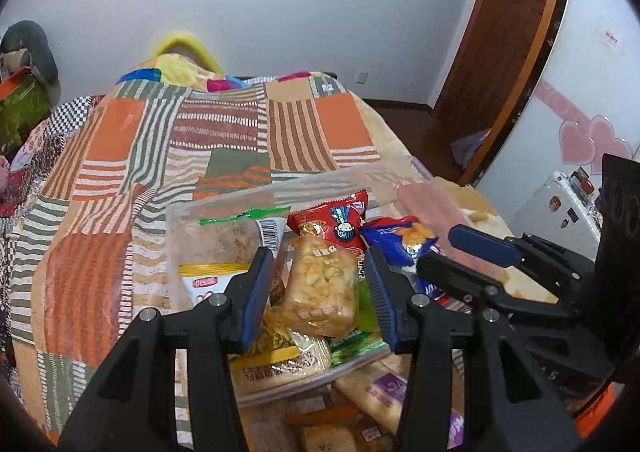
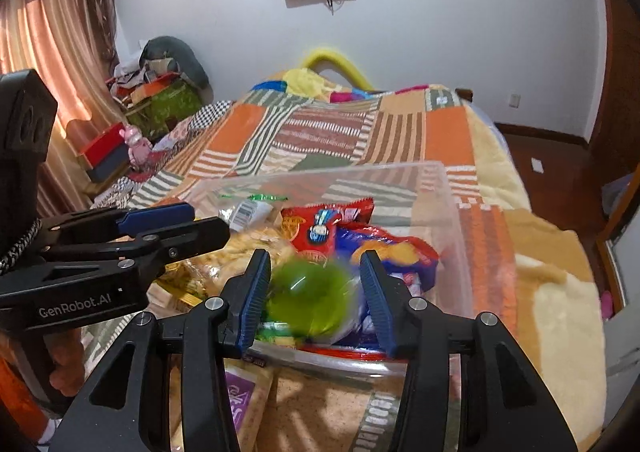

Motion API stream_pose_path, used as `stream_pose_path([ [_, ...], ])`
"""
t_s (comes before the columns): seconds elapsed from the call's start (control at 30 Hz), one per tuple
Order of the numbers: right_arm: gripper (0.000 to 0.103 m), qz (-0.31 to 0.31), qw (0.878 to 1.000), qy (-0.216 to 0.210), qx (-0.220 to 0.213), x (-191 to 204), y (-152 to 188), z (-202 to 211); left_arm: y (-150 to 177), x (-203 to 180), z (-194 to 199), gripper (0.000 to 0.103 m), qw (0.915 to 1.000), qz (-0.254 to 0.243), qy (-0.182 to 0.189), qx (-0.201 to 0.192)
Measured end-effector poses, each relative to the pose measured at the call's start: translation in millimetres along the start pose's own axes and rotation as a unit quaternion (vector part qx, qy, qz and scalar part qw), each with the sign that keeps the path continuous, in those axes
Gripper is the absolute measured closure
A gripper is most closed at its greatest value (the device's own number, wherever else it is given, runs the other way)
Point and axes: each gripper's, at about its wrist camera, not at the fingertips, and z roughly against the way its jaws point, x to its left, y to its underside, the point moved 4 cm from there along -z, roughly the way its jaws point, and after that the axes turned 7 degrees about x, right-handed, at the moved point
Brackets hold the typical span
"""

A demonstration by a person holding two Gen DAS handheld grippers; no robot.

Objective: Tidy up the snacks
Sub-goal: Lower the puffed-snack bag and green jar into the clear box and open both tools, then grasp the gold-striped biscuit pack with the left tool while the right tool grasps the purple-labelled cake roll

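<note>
Ribbed-padded right gripper (image 2: 314, 298) over blurred green snack (image 2: 308, 302)

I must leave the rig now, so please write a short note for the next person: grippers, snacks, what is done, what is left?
Left gripper: open over the clear box; a yellow cracker pack shows between its jaws, not clamped.
Right gripper: open; a blurred green pack between its jaws, not gripped.
Done: many packs lie in the box on the bed.
Left: a purple pack and others lie in front of the box.
</note>
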Motion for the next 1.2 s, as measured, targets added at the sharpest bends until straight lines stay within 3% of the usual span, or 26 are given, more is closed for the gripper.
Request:
stream_pose_path([
  [0.23, 0.059, 0.008, 1.000, -0.008, -0.007, 7, 8, 28, 20, 3, 33, 0.056, 0.9998, -0.013, -0.008, -0.011],
  [0.47, 0.059, 0.010, 1.000, -0.021, 0.014, 20, 31, 31, 61, 18, 48, 0.056, 0.9996, -0.014, -0.022, 0.010],
  [0.83, 0.055, 0.011, 0.995, -0.046, 0.083, 43, 58, -13, 136, 37, 22, 0.056, 0.9960, 0.007, -0.027, 0.085],
  [1.03, 0.055, 0.003, 0.994, -0.036, 0.104, 42, 65, -30, 153, 43, 9, 0.056, 0.9946, 0.031, -0.013, 0.098],
  [1.2, 0.055, -0.002, 0.994, -0.041, 0.105, 41, 69, -30, 167, 42, -3, 0.056, 0.9936, 0.031, -0.025, 0.106],
])
